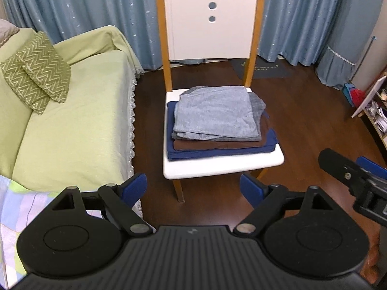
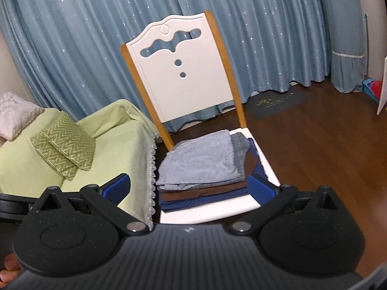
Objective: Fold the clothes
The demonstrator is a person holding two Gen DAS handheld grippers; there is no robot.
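A: Four layers, by my count, in the stack (image 1: 215, 120) on the chair (image 1: 222, 164): a light grey piece on top, a darker grey one under it, then brown, then navy at the bottom.

B: Agreed. All four lie flat with edges roughly squared, the navy one sticking out a little at six o'clock. In the right wrist view the same stack (image 2: 200, 166) sits at the picture's centre, tucked against the chair back.

A: And the jaws?

B: Left gripper (image 1: 193, 188) has its jaws wide apart with nothing between them; it hangs clear of the chair, which fills twelve o'clock of its view. The right gripper (image 2: 188, 188) also shows jaws apart and empty. Its right pad overlaps the stack's corner in the picture, but I judge that to be line of sight, not contact.

A: So how far along are we?

B: Nearly finished, I'd say, or finished. Every garment in view is folded and stacked. I can't find a loose one: the sofa (image 1: 72, 120) at nine o'clock carries only cushions (image 1: 36, 72), and the floor (image 1: 302, 120) is bare around the chair.

A: Anything left?

B: A striped cloth (image 1: 14, 217) shows at eight o'clock in the left view. Whether it's clothing waiting its turn or just bedding, I can't tell.
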